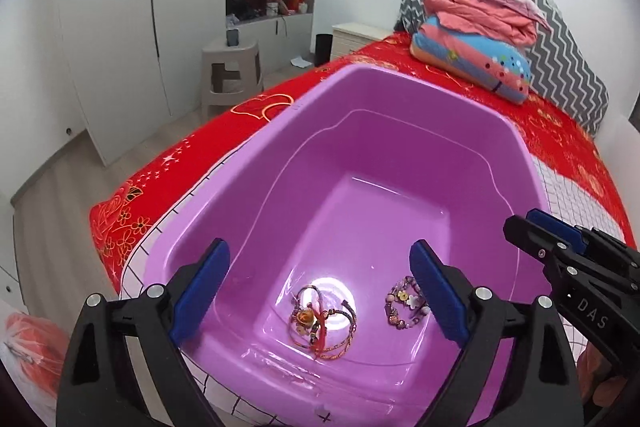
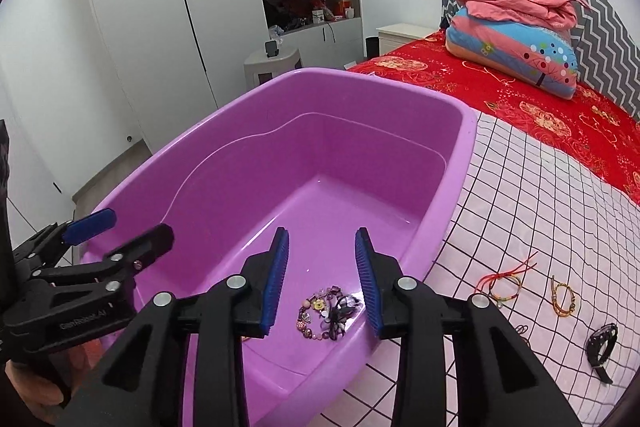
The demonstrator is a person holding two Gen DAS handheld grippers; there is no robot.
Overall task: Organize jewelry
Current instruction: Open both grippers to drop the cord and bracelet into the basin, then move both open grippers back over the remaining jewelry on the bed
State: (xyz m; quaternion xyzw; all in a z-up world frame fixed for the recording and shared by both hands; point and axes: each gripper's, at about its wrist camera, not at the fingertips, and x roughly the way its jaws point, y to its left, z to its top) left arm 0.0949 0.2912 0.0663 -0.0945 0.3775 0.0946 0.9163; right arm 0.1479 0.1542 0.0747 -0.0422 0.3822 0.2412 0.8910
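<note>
Both grippers, left point(image 1: 320, 287) and right point(image 2: 322, 279), hang over the tub point(image 2: 460, 131), jaws apart, empty. Bracelets point(image 2: 506, 285) lie on the bed point(image 2: 540, 207) at 3 o'clock, unobstructed.

a home bedroom: bed point(image 2: 540, 115), folded quilts point(image 2: 516, 3), white wardrobe point(image 2: 224, 7)

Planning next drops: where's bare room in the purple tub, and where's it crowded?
The purple tub is bare across its far floor and middle. Its near end is crowded: red cord bracelets beside the beaded bracelet. On the checked sheet, more bracelets cluster near the right gripper.
</note>
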